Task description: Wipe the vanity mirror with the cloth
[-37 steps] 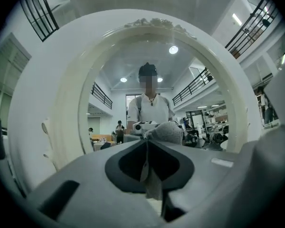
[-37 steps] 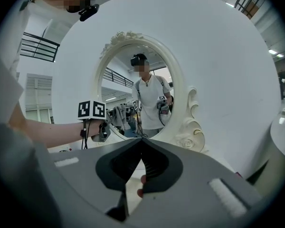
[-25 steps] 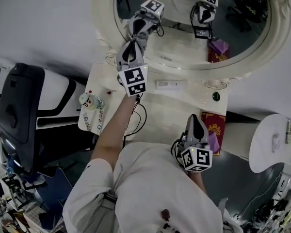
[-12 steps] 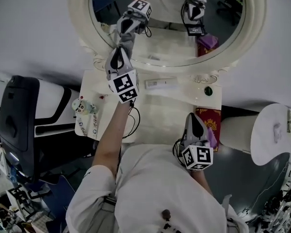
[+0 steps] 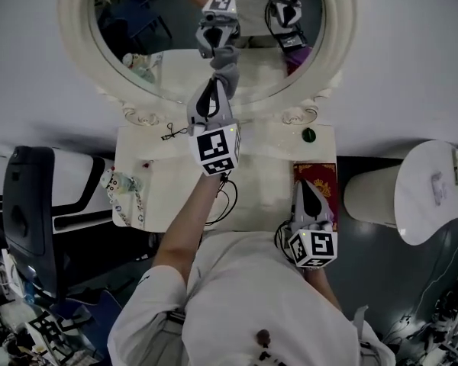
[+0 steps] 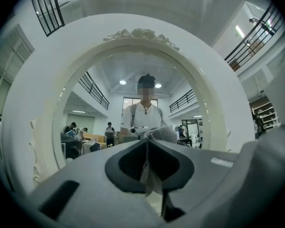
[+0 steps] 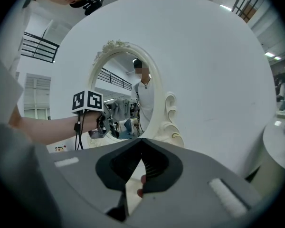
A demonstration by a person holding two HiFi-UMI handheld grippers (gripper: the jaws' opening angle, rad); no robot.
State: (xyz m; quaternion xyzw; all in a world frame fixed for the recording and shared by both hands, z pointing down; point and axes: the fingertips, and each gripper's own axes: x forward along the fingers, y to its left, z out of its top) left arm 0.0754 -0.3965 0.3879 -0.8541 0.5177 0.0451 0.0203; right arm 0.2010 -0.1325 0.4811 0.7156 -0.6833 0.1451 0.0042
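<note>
**Left arm stretched to the glass, right arm tucked in**

The person's left forearm [image 5: 185, 208] is bare below a white short sleeve. It reaches straight forward over the vanity top [image 5: 149, 175], ending near the far edge. The left gripper [image 5: 216, 82] points at the oval vanity mirror [image 5: 175, 48]. Its jaws are clamped on a grey cloth [image 5: 226, 61], and the bunched end of the cloth is pressed against the lower middle of the glass. A thin strip of the fabric hangs between the jaws.

The right arm is bent close to the body. It holds the right gripper [image 5: 306, 185] low over the near right corner of the vanity top. Its jaws are together with nothing gripped, above a red patterned item [image 5: 326, 175].

By count there are two grippers, one cloth and one mirror in a cream carved frame [image 5: 70, 40]. There is also one small green object [image 5: 309, 135] by the far right corner. One little toy figure [image 5: 113, 183] sits at the left edge.
</note>
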